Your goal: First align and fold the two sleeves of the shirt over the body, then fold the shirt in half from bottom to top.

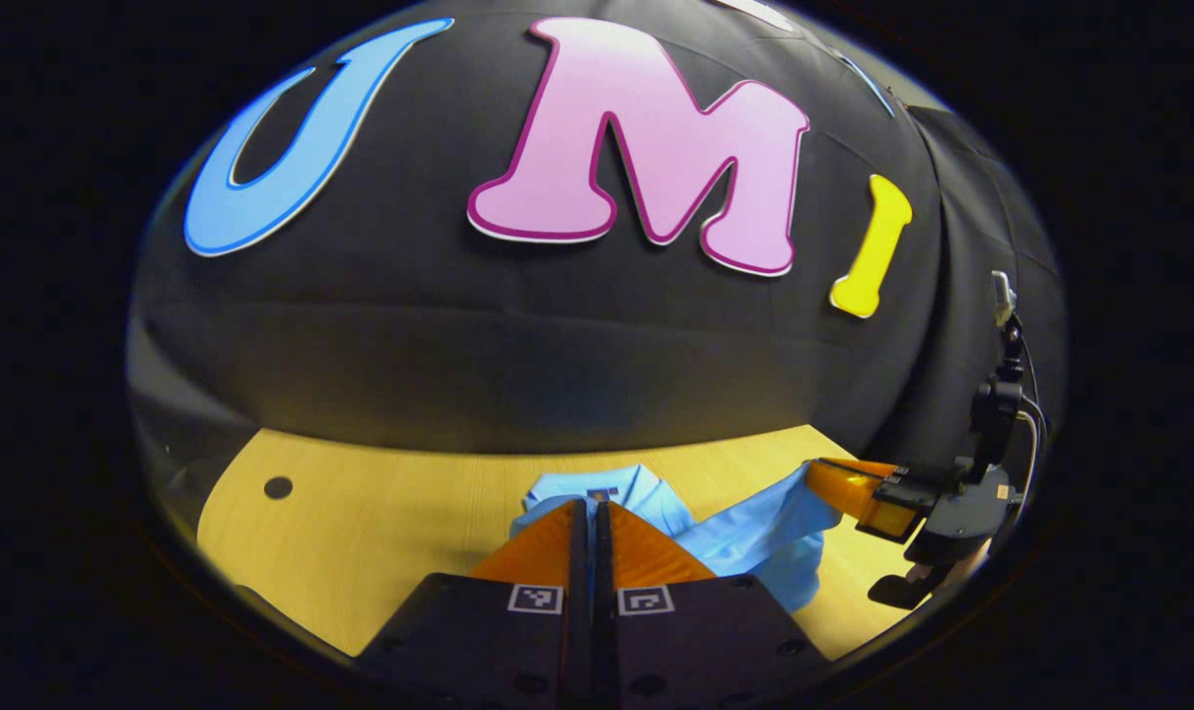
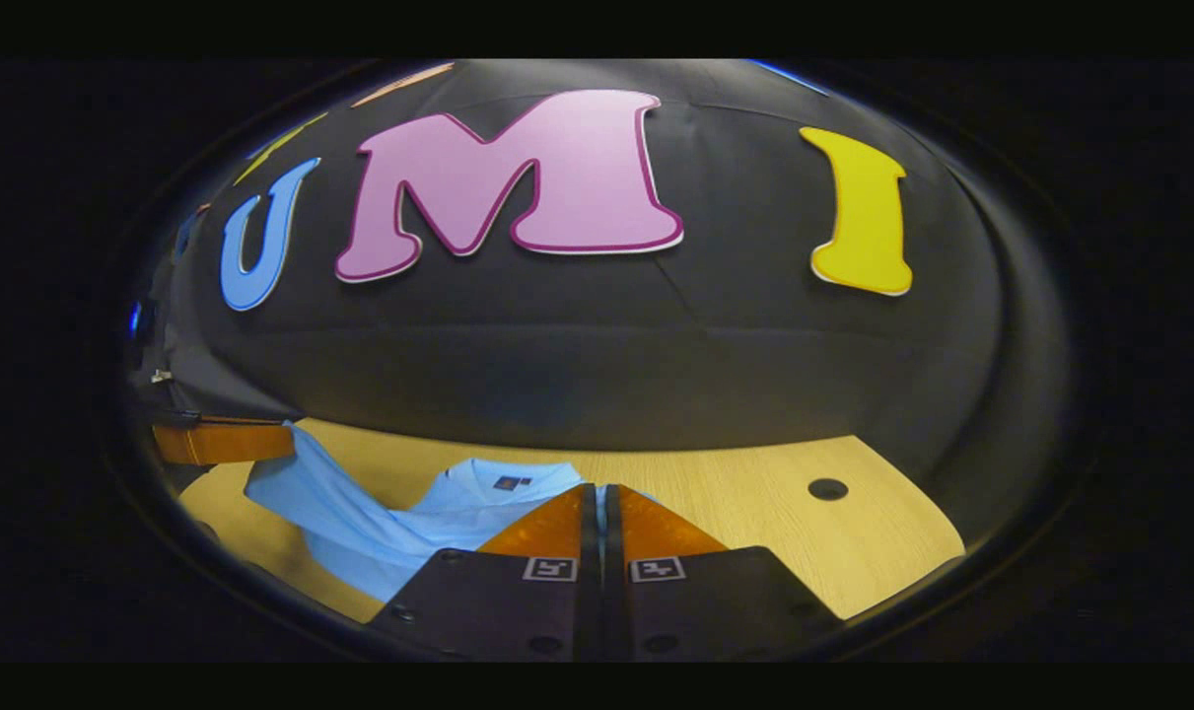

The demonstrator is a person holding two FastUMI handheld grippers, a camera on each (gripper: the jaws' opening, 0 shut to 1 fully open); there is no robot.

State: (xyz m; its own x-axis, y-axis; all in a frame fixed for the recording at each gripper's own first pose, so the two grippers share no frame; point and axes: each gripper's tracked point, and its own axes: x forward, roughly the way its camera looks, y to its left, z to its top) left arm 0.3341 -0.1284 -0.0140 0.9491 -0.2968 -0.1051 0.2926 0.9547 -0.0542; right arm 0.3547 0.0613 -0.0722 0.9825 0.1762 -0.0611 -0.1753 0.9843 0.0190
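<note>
Left gripper view: both tools, left tool (image 1: 591,505) and right tool (image 1: 811,473), pinch the shirt (image 1: 754,537); lift evenly, lay it flat.

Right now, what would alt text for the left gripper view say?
The left gripper is closed on a light blue shirt above a wooden table. At right, the right gripper pinches another part, lifting the cloth.
</note>
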